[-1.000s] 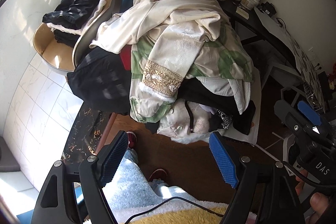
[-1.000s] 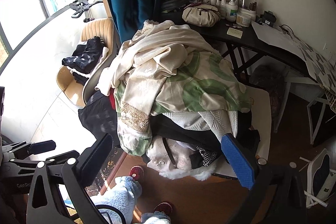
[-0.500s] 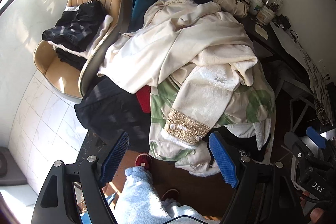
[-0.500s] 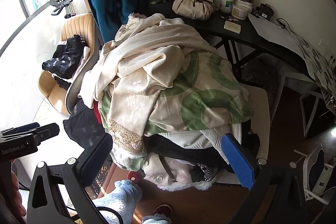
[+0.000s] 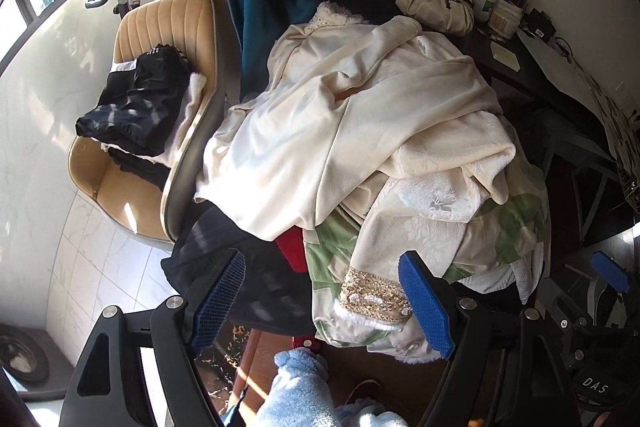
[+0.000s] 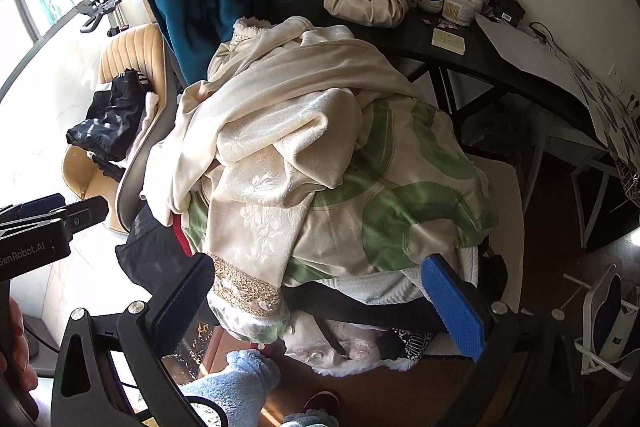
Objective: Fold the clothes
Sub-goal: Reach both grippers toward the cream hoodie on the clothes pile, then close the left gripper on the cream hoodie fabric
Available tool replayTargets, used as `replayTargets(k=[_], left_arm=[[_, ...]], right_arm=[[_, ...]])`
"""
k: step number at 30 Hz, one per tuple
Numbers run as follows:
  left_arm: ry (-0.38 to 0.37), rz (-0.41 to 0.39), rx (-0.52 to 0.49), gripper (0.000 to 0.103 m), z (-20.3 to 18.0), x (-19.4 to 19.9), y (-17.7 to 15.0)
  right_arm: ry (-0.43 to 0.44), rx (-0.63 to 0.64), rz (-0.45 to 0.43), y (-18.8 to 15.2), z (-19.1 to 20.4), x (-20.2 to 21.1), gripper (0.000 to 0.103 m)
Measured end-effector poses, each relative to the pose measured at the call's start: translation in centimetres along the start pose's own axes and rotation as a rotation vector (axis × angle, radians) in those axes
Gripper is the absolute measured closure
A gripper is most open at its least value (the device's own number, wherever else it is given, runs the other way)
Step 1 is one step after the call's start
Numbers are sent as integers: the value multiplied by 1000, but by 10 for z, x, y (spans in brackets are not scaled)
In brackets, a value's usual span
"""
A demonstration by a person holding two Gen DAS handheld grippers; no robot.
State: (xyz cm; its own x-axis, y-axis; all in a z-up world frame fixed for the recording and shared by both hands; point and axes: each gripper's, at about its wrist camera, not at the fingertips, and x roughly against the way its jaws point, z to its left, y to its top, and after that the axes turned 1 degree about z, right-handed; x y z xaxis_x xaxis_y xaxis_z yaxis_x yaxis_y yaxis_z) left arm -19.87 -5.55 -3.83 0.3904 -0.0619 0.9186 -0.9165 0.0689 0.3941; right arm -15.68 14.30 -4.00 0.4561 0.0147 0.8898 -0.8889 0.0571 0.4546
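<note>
A: What has changed in the last second?

B: Both hands have swung in toward the heap of clothes [image 6: 320, 163], so the heap fills more of each view. The cream robe [image 5: 340, 115] lies on top, its gold-trimmed cuff [image 5: 374, 293] hanging over the near edge of the heap.

A: And the tongs?

B: The left gripper [image 5: 324, 301] stands wide open, empty, the cuff showing between its pads. The right gripper [image 6: 320, 301] is open too, holding nothing.

A: So folding hasn't begun?

B: I'd say not; this looks like the approach to pull one garment off. Some dark clothes [image 5: 138, 107] lie on the tan chair [image 5: 168, 15].
</note>
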Motion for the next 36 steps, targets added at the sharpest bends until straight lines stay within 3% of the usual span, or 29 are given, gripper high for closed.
replayTargets(k=[17,23,31,36], left_arm=[[-22,-16,-31,23,-17,-1,-1],[-31,-19,-54,23,-14,-2,-3],[-19,-87,65,23,44,1,35],[-62,-99,91,23,72,-11,59]], right_arm=[[-11,-29,-4,-2,-13,0,0],[41,-38,-27,1,-15,0,0],[67,-23,-74,29,-20,4,0],[93,-9,-91,49,-19,-1,0]])
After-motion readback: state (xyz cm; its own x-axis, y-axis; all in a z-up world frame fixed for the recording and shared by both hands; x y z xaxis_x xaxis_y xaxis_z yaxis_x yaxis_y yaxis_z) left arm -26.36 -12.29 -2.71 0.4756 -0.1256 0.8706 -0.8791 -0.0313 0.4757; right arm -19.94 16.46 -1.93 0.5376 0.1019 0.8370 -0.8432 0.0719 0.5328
